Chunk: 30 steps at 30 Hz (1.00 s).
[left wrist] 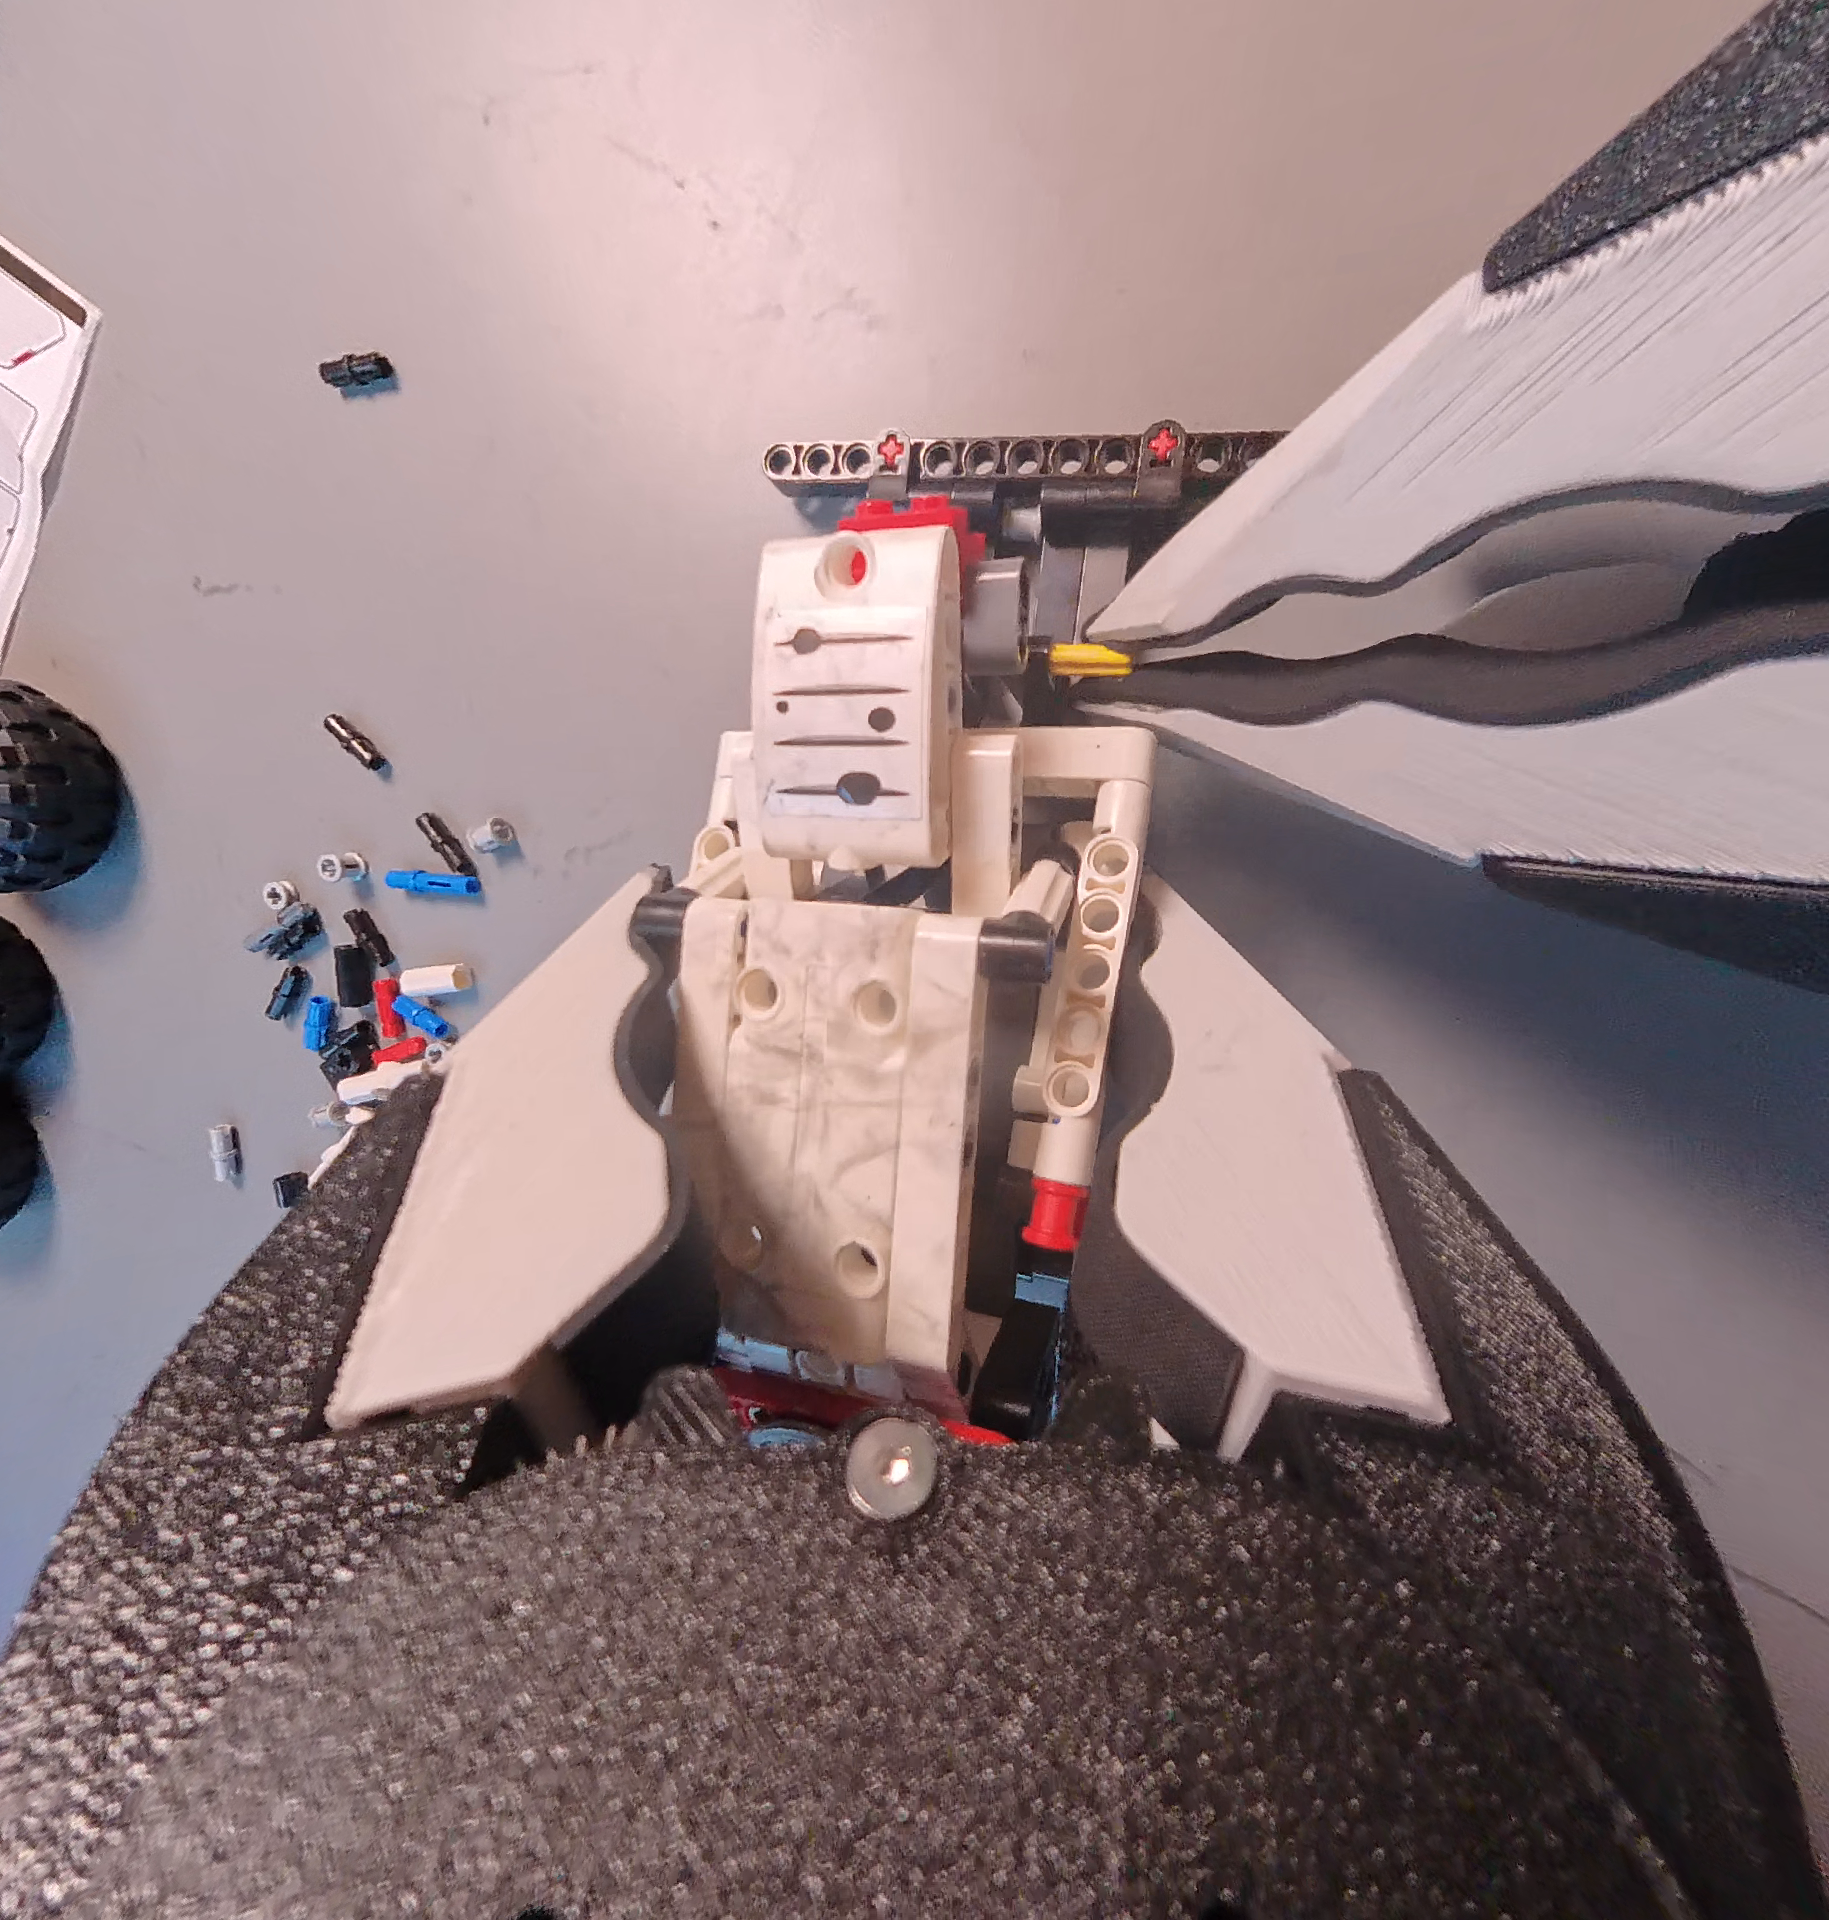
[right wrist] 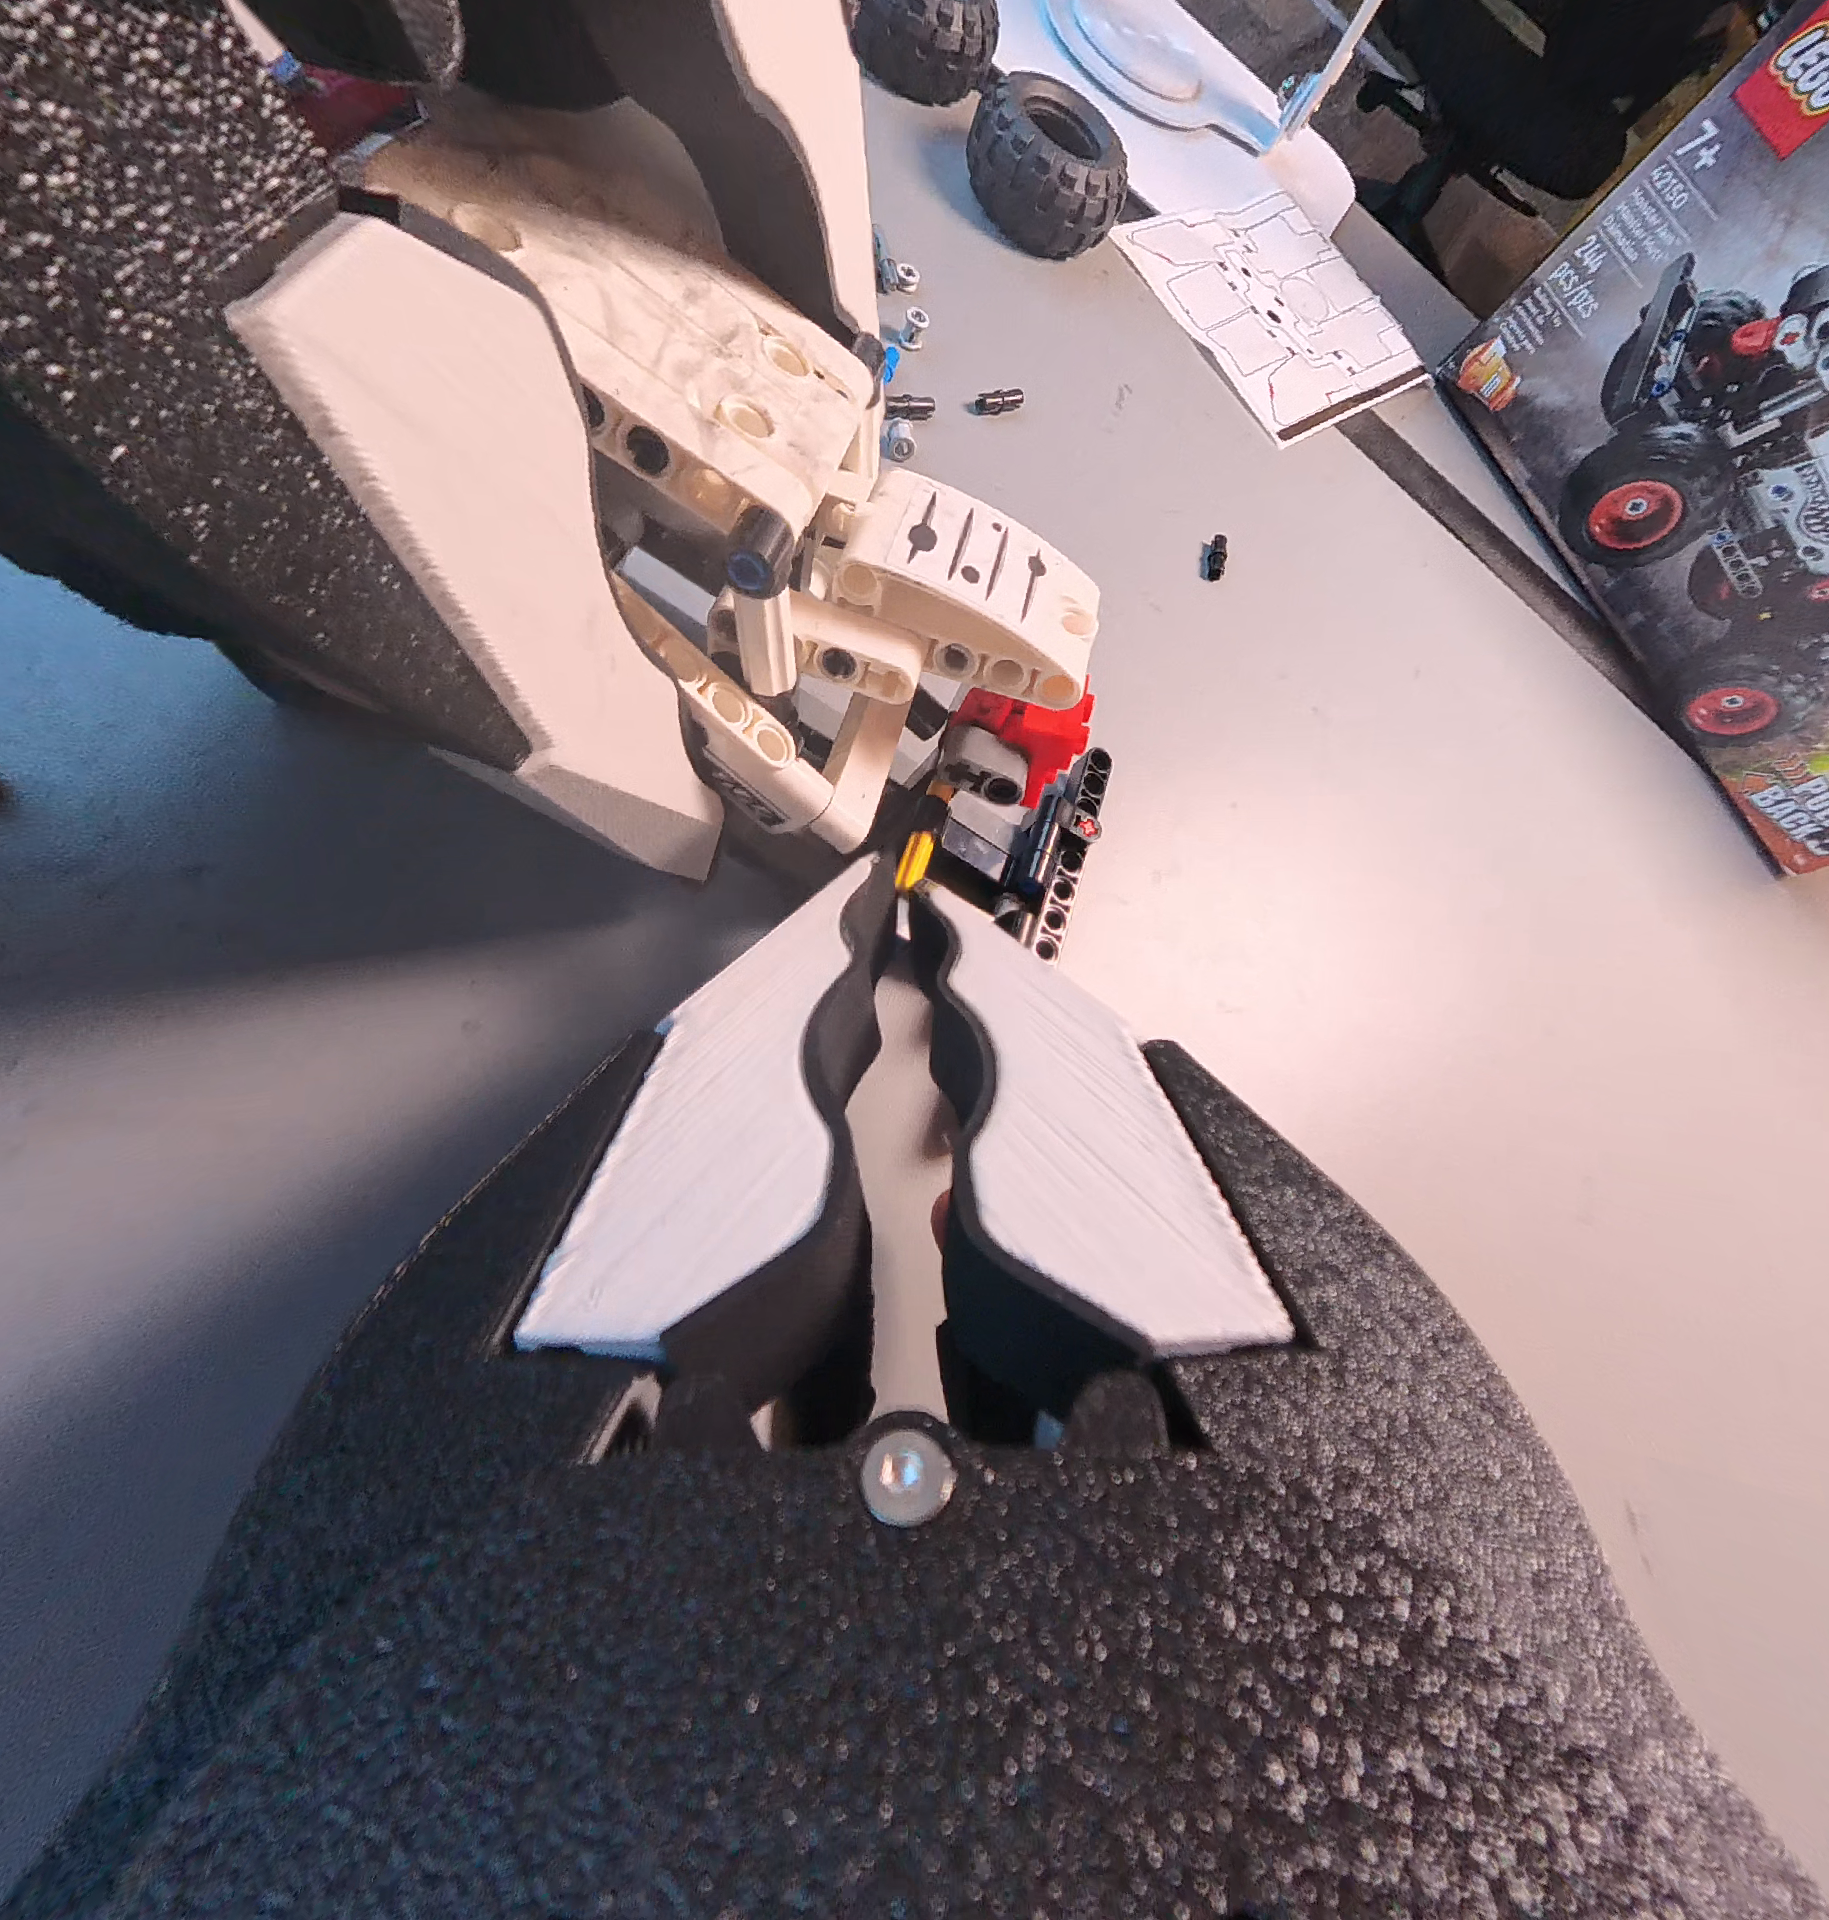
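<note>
1. The left gripper (left wrist: 868, 1039) is clamped on a partly built white toy truck model (left wrist: 837, 1091), with one finger against each side of its marbled white body panels.
2. The model stands nose-down on the pale grey table (left wrist: 577, 260). A dark grey perforated beam (left wrist: 993, 457) with two red cross-axle ends lies across its far end, against the tabletop.
3. The right gripper (right wrist: 905, 904) comes in from the right side of the left wrist view. Its fingertips are pinched shut on the end of a small yellow pin (left wrist: 1086, 657), which sticks out of a grey connector block (left wrist: 998, 613) just beside the model's curved white hood piece (left wrist: 848, 707).
4. In the right wrist view the same yellow pin (right wrist: 915, 857) sits between the tips, with red bricks (right wrist: 1035, 738) just beyond it.
5. Loose small connectors (left wrist: 390, 966) in black, blue, red and light grey lie scattered on the table to the left of the model.
6. Black knobby tyres (left wrist: 27, 800) sit at the left edge, near the scattered parts.
7. A white sticker sheet (right wrist: 1274, 312) lies near the table's edge, and a printed toy box (right wrist: 1720, 436) picturing a monster truck rests beyond it.
</note>
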Tool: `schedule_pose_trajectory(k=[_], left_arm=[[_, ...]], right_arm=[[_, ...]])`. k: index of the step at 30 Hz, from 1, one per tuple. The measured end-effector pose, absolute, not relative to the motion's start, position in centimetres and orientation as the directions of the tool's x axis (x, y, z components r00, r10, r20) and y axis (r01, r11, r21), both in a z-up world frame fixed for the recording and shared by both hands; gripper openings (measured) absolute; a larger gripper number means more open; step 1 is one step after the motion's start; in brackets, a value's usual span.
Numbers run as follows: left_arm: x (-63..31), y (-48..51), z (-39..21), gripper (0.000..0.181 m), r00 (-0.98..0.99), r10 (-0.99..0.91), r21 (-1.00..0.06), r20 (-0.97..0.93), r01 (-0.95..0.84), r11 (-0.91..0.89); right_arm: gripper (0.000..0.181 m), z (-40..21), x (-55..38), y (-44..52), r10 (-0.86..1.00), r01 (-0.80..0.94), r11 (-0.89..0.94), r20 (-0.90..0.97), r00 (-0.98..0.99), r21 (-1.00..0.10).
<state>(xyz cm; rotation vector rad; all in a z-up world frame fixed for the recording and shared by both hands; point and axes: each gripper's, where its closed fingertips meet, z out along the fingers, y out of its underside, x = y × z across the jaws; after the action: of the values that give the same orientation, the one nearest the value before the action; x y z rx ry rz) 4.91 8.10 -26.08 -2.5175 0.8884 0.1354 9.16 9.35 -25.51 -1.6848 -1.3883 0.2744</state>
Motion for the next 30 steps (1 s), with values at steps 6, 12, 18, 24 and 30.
schedule_pose_trajectory(k=[6, 12, 18, 24, 30], left_arm=[[3.8, 8.2, -25.9, 0.084, 0.776, -0.577, -0.390, -0.257, -0.629, -0.672], [5.3, 7.8, -25.9, 0.085, 0.741, -0.614, -0.386, -0.270, -0.668, -0.636], [5.3, 7.7, -25.9, 0.086, 0.727, -0.616, -0.379, -0.304, -0.685, -0.622], [5.2, 7.8, -26.0, 0.086, 0.736, -0.602, -0.383, -0.311, -0.676, -0.629], [5.3, 7.7, -26.0, 0.086, 0.731, -0.603, -0.377, -0.317, -0.681, -0.627]], right_arm=[[0.000, -24.5, 11.2, 8.2, 0.865, 0.657, 0.070, 0.373, 0.335, -0.751], [0.012, -23.6, 10.2, 9.1, 0.931, 0.565, -0.173, 0.054, 0.362, -0.807], [0.012, -24.8, 8.8, 8.9, 0.919, 0.568, -0.374, -0.209, 0.335, -0.733], [0.007, -25.5, 8.6, 9.5, 0.922, 0.633, -0.367, -0.178, 0.343, -0.682], [0.008, -25.6, 8.8, 9.4, 0.908, 0.615, -0.395, -0.186, 0.376, -0.683]])
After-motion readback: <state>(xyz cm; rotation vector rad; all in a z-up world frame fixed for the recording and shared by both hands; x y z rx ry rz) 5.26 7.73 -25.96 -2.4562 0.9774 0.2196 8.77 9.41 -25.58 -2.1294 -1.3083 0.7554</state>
